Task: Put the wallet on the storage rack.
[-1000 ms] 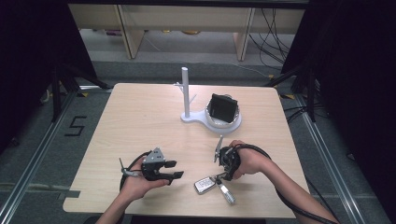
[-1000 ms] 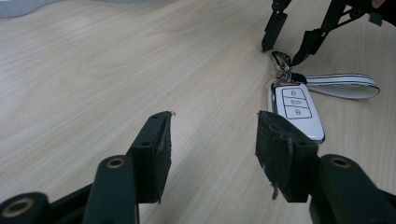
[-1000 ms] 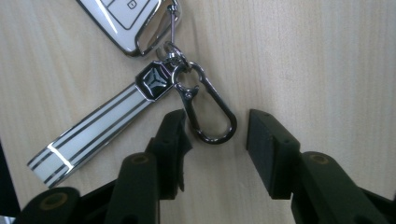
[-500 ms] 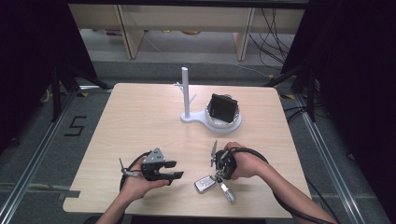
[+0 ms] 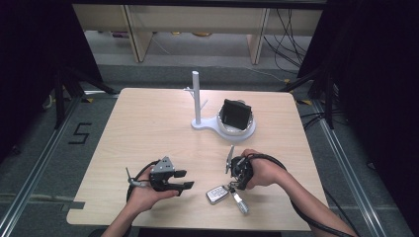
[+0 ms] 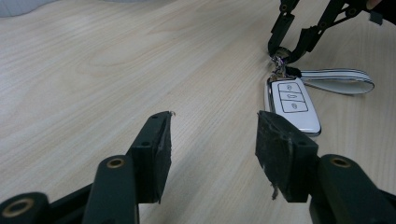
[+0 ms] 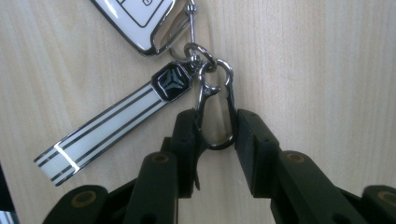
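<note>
Silver clasp (image 7: pixel 215 109) of the key fob (image 5: pixel 216 193) bunch, flat on the desk (image 5: pixel 148 128) near its front edge, now pinched by right gripper (image 7: pixel 215 135) whose jaws just closed on it, so lift looks ready; left gripper (image 6: pixel 212 140) released, idle beside.

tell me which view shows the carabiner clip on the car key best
The right gripper view: the carabiner clip sits close up between the right gripper pads, which have just been closing on it. The left gripper view shows it small and far off beyond the car key. In the high view it is too small to make out.
</note>
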`<state>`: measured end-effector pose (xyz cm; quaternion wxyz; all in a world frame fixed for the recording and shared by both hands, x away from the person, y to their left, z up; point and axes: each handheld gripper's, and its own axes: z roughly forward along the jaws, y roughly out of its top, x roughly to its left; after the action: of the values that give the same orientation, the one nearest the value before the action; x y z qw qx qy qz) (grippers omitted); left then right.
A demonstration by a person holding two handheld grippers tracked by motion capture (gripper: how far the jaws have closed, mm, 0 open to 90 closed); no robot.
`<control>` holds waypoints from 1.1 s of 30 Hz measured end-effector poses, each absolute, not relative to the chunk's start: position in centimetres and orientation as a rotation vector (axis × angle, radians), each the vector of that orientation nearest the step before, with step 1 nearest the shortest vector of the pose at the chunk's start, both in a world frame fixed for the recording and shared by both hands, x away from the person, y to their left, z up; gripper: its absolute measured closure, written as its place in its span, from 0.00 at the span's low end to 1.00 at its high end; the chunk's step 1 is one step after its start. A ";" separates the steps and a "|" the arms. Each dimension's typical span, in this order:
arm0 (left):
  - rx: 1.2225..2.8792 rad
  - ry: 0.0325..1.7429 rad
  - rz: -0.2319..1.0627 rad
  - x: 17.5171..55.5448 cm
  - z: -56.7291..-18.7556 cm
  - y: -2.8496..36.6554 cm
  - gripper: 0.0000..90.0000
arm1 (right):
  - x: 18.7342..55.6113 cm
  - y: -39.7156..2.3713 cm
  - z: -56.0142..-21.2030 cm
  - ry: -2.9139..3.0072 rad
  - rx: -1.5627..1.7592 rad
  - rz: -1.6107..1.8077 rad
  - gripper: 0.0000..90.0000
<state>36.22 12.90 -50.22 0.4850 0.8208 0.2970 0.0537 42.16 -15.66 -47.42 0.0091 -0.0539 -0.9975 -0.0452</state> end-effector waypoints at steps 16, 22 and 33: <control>1.990 0.719 0.132 36.1 -50.1 12.5 0.50 | 42.5 -16.3 -45.3 -3.073 -0.360 -0.163 0.78; 1.998 0.713 0.130 36.1 -50.2 12.5 0.50 | 42.9 -16.5 -45.0 -3.057 -0.381 -0.214 0.78; 2.007 0.705 0.120 36.1 -50.2 12.4 0.50 | 43.2 -16.7 -44.3 -3.050 -0.452 -0.252 0.95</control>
<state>36.15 12.42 -50.19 0.4842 0.8242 0.2897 0.0491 43.22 -16.74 -44.34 0.0240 -0.1460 -0.9856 -0.0813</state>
